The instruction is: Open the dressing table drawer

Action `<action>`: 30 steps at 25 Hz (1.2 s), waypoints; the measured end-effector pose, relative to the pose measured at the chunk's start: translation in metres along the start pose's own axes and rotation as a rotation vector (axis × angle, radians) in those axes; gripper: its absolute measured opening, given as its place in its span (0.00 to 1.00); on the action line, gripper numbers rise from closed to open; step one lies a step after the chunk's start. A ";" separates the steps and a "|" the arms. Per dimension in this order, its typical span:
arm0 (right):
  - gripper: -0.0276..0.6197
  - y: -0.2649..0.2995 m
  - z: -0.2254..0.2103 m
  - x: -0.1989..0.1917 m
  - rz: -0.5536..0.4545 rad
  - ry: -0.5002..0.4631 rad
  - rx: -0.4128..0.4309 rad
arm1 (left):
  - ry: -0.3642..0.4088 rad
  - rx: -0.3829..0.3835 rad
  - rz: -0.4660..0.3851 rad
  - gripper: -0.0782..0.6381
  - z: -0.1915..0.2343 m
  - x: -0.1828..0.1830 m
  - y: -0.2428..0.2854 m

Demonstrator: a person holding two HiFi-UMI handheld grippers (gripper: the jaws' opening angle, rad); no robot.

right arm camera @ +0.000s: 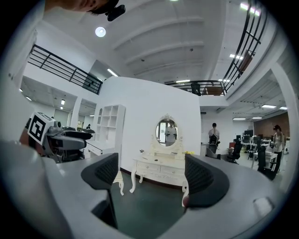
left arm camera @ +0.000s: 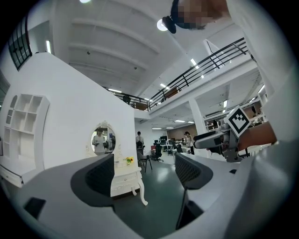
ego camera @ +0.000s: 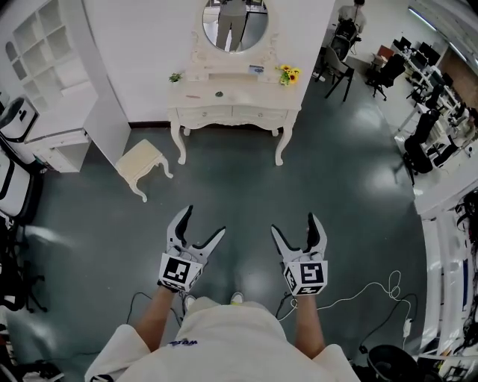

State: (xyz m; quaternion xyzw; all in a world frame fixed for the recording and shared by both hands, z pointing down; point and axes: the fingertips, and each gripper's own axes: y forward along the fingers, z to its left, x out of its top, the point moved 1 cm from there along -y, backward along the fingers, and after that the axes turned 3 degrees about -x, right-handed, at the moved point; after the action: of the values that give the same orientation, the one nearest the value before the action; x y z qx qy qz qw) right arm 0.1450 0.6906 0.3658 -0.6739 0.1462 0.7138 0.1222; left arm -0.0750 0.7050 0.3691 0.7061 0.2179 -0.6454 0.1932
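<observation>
The white dressing table point(ego camera: 233, 95) stands against the far wall, with an oval mirror point(ego camera: 235, 22) above it and two shut drawers point(ego camera: 231, 114) across its front. Both grippers hover over the dark floor, well short of the table. My left gripper point(ego camera: 204, 220) is open with nothing between its jaws, and so is my right gripper point(ego camera: 293, 223). The left gripper view has the table point(left arm camera: 126, 179) small and far beyond the empty left gripper point(left arm camera: 145, 172). In the right gripper view the table point(right arm camera: 161, 170) sits between the spread jaws of the right gripper point(right arm camera: 152, 175).
A small white stool point(ego camera: 142, 160) stands left of the table. A white shelf unit point(ego camera: 52, 45) lines the left wall. Yellow flowers point(ego camera: 287, 73) sit on the tabletop. Office chairs and desks point(ego camera: 418, 142) fill the right side. A white cable point(ego camera: 373, 291) lies on the floor.
</observation>
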 end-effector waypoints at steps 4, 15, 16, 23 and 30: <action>0.73 0.003 -0.013 -0.015 0.031 0.003 0.039 | -0.041 -0.020 -0.002 0.66 -0.021 -0.003 0.011; 0.73 0.076 -0.048 -0.027 0.046 0.054 0.041 | -0.081 0.074 0.094 0.66 0.036 -0.048 0.065; 0.73 0.091 -0.054 -0.030 0.049 0.055 0.040 | -0.085 0.076 0.094 0.66 0.045 -0.054 0.078; 0.73 0.204 -0.078 -0.053 0.108 0.144 0.007 | -0.115 0.072 0.108 0.66 0.119 -0.080 0.174; 0.73 0.319 -0.120 -0.049 0.091 0.152 -0.065 | -0.119 -0.018 0.069 0.66 0.180 -0.083 0.284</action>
State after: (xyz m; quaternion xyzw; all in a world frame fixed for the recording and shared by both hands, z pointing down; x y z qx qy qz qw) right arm 0.1407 0.3511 0.4225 -0.7222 0.1625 0.6700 0.0562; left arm -0.0711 0.3644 0.4332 0.6717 0.1876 -0.6773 0.2342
